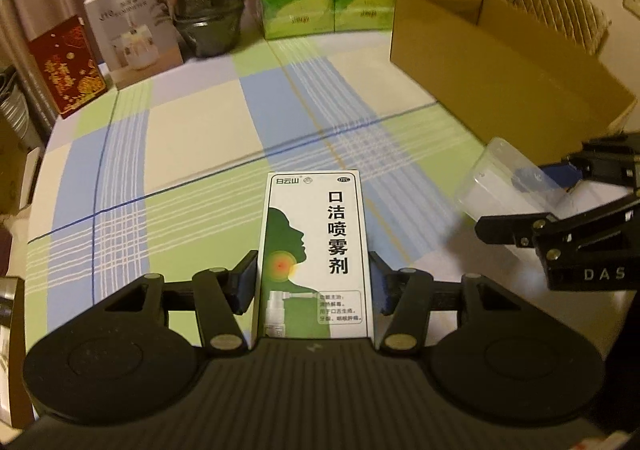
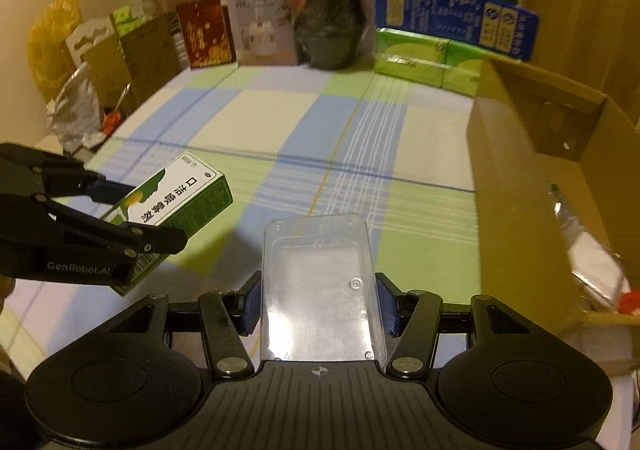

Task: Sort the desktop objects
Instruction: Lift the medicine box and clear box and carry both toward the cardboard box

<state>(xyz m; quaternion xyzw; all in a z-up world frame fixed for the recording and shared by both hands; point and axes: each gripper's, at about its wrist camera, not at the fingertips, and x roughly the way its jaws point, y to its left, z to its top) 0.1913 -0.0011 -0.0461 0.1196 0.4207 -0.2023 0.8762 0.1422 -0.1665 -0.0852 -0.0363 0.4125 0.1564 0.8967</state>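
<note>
Left gripper pads pinch the white-green spray box by its long sides, box clear of the checked tablecloth. Right gripper pads clamp the clear plastic case the same way, also off the cloth. Open cardboard box sits just right of the case; spray box is to the case's left, near it, not touching.

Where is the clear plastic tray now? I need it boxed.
The clear plastic tray is gripped in the right gripper, lifted above the checked tablecloth, left of the open cardboard box.
</note>
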